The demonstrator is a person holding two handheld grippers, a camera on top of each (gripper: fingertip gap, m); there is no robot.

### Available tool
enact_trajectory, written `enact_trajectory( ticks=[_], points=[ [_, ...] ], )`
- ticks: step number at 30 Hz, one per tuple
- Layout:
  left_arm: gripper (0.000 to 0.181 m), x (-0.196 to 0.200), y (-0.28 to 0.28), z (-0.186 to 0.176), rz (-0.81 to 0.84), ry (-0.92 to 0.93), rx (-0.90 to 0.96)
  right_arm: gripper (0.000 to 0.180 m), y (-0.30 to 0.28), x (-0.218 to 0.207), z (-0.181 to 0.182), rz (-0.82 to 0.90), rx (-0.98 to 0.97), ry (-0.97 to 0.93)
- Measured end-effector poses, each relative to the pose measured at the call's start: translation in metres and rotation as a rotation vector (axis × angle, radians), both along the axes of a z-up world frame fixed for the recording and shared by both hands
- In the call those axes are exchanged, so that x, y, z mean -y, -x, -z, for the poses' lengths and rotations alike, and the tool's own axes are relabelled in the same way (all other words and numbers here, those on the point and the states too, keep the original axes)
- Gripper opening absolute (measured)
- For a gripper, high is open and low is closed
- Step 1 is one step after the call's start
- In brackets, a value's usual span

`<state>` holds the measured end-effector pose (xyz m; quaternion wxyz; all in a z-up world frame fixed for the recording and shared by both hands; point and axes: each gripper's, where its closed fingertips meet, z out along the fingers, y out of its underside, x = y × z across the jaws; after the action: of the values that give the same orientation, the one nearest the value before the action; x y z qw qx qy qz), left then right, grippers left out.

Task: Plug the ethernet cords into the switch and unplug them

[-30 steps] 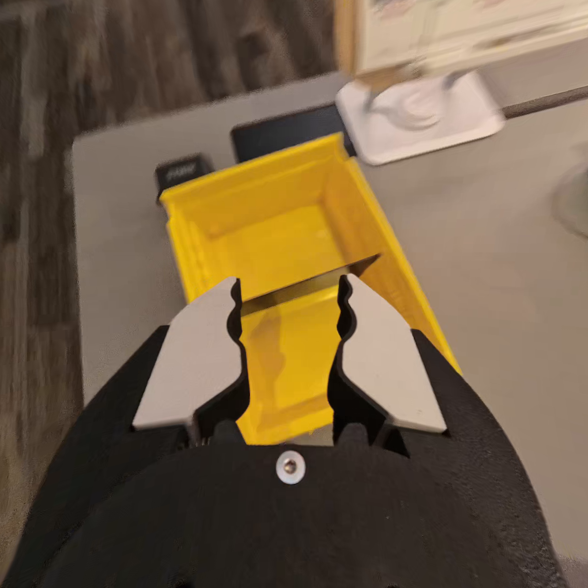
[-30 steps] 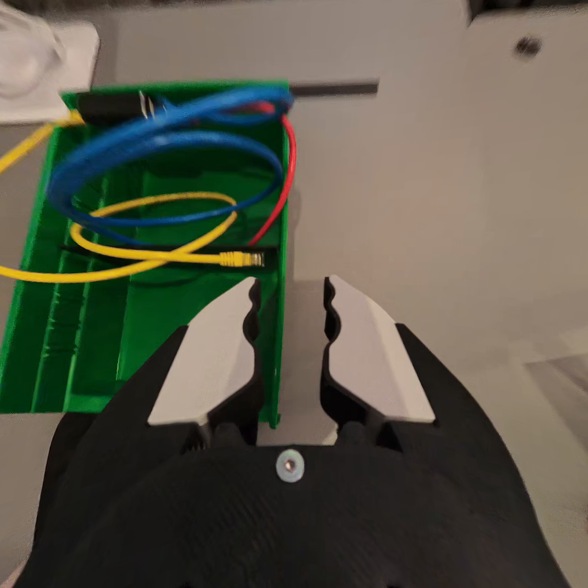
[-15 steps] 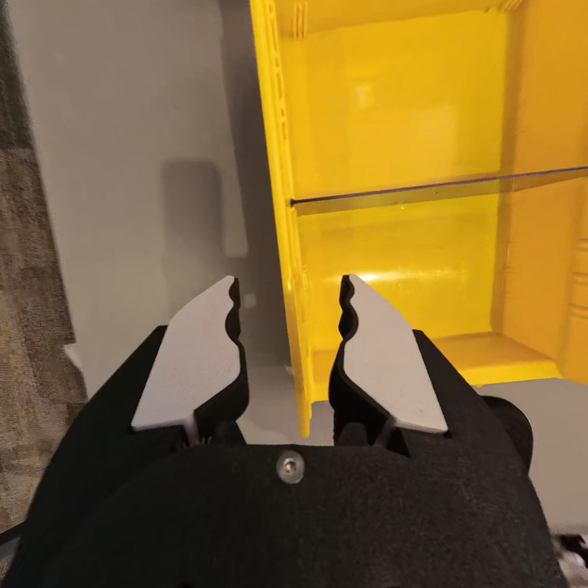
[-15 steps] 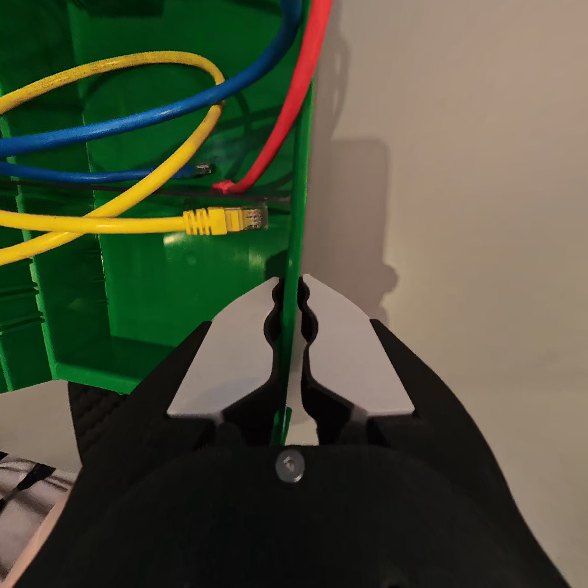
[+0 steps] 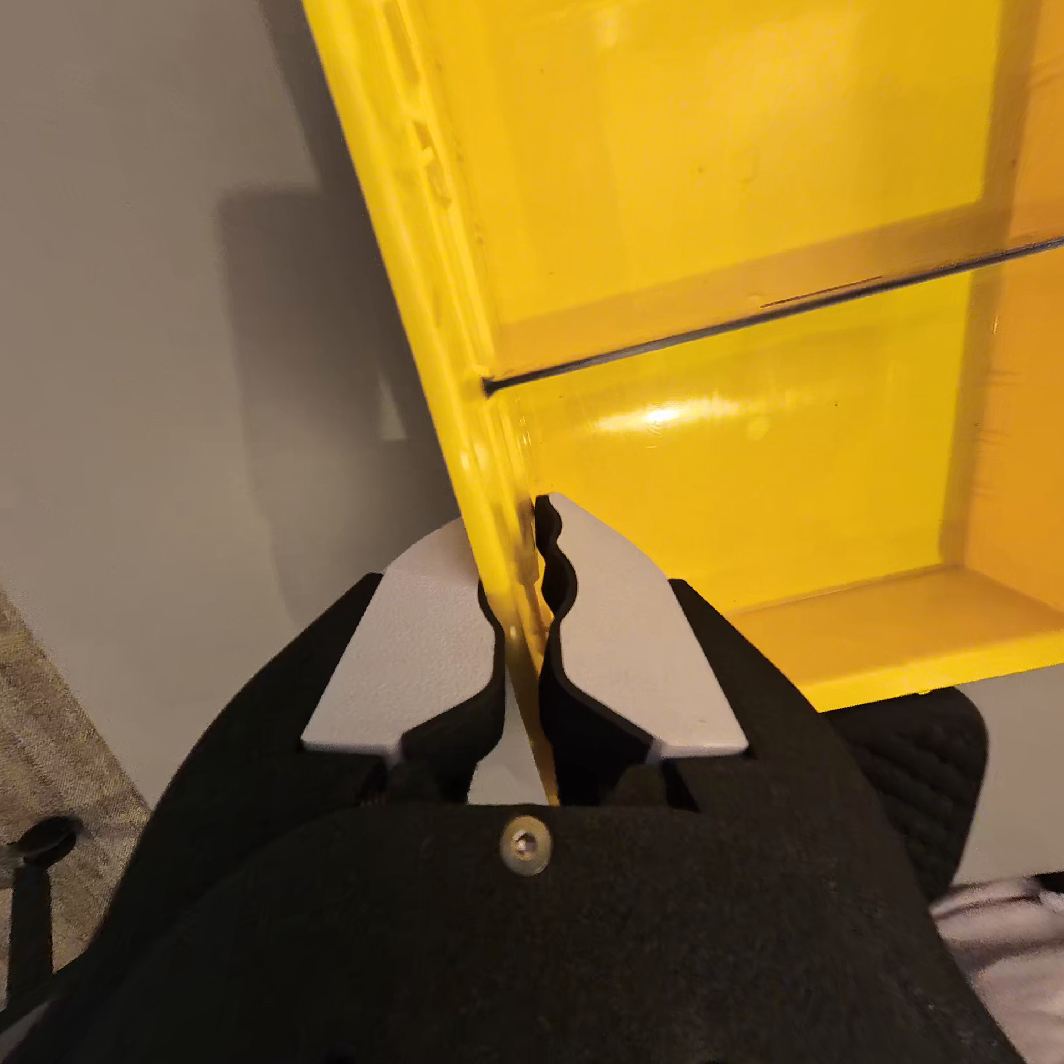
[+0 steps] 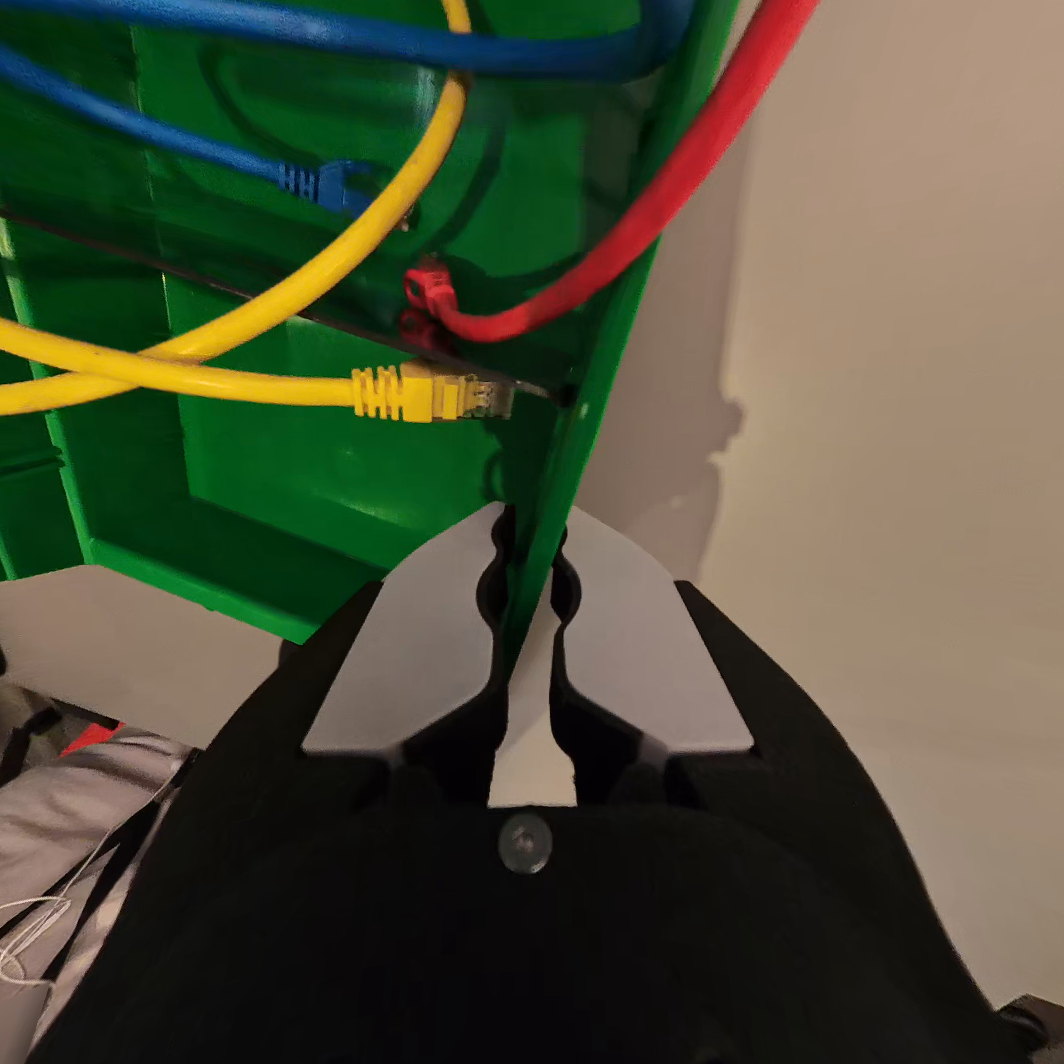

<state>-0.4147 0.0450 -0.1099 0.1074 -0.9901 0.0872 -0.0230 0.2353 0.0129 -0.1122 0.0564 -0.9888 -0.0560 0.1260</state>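
The left tool (image 5: 521,553) is clenching the left wall of the yellow bin (image 5: 748,489) sitting on the grey surface (image 5: 173,345). The right tool (image 6: 529,547) is gripping the right wall of the green bin (image 6: 322,460), where the yellow cord (image 6: 230,380), blue cord (image 6: 173,138) and red cord (image 6: 633,219) are lying loose; the plugs are apparently unconnected.

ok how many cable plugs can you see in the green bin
3. The yellow plug lies near the right wall of the green bin, the red plug just above it, and the blue plug farther up and left. Others may be hidden.
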Motion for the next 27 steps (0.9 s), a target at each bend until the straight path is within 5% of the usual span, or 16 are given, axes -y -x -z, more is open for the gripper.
enact_trajectory(
  ticks=[21, 27],
  points=[
    [0.017, 0.036, -0.093, 0.003, 0.211, 0.204, 0.05, 0.01, 0.08, -0.001, -0.004, -0.196, 0.079, 0.034],
    [0.024, 0.044, -0.098, -0.011, 0.24, 0.172, 0.198, 0.016, 0.062, -0.006, -0.066, -0.056, 0.152, -0.238]
  ],
)
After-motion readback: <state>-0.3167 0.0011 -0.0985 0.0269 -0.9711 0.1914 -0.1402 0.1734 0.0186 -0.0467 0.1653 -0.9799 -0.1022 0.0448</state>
